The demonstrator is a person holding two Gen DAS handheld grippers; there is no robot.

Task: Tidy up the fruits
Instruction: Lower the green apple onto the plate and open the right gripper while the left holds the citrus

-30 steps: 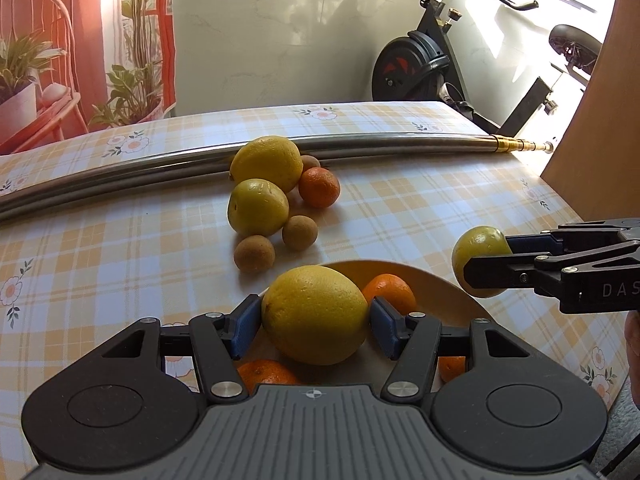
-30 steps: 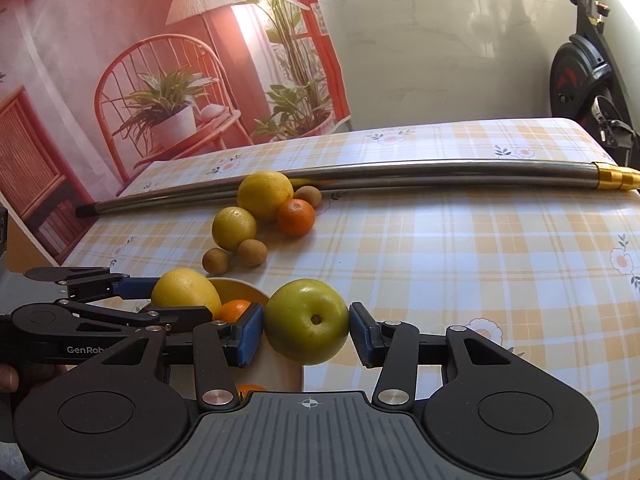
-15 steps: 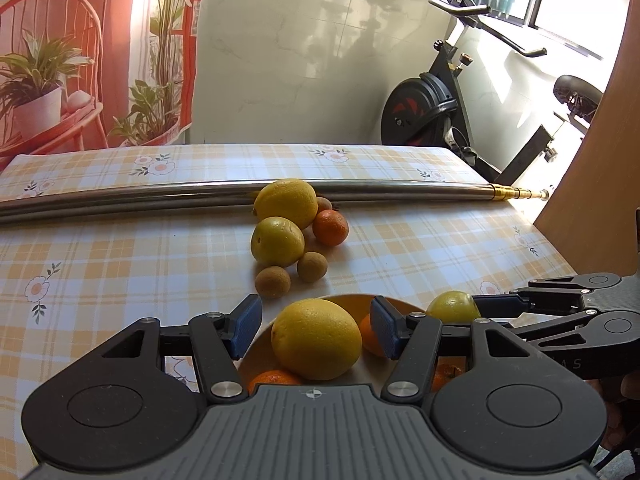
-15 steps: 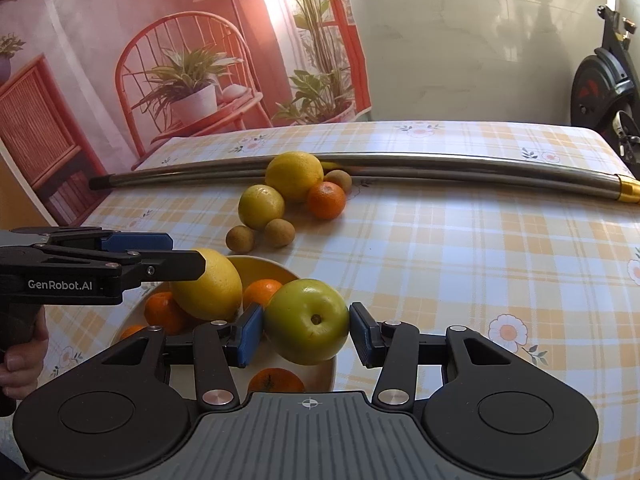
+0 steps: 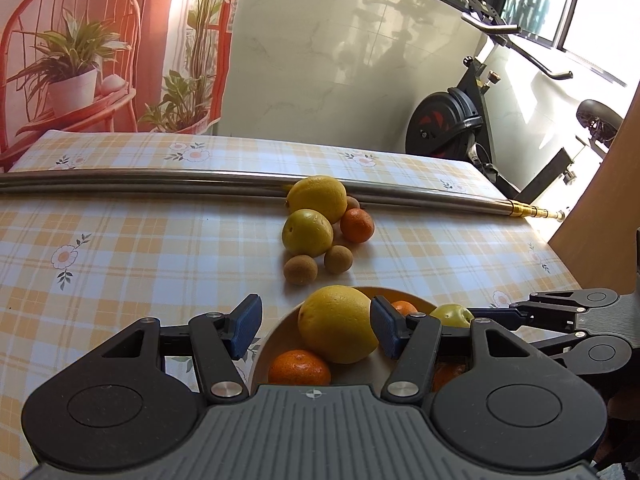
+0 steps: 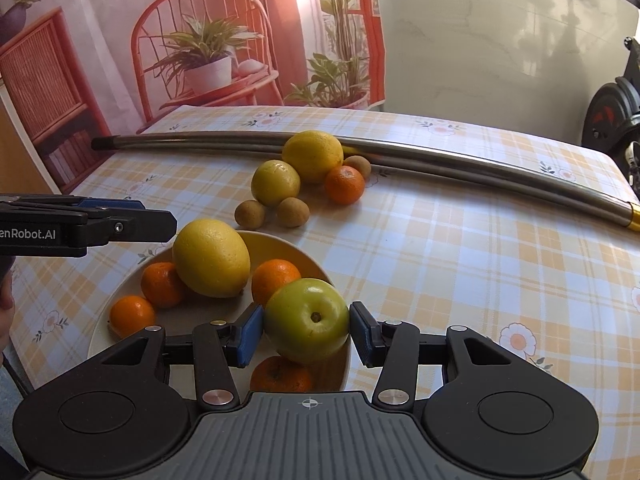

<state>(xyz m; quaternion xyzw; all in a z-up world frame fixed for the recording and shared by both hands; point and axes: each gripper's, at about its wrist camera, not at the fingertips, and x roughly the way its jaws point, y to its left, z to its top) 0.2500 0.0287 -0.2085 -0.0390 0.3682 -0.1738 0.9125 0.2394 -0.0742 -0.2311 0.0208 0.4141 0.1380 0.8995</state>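
A cream bowl point(image 6: 304, 256) near the table's front edge holds a big lemon point(image 6: 211, 258) and several tangerines point(image 6: 275, 278). My left gripper point(image 5: 316, 326) is open above the bowl point(image 5: 276, 340); the lemon point(image 5: 338, 324) lies in the bowl, free of the left pad and close to the right one. My right gripper point(image 6: 306, 334) is shut on a green apple point(image 6: 307, 325), held over the bowl's near right rim. The apple also shows in the left wrist view point(image 5: 452, 315).
Loose fruit lies behind the bowl: a large lemon point(image 6: 313, 156), a yellow apple point(image 6: 275, 182), a tangerine point(image 6: 345, 185) and small brown fruits point(image 6: 250, 214). A long steel pole point(image 6: 460, 164) crosses the table behind them. An exercise bike point(image 5: 472, 120) stands beyond the table.
My left gripper opened and let the lemon down into the bowl, then drew back and up. My right gripper carried the green apple left and lower, over the bowl.
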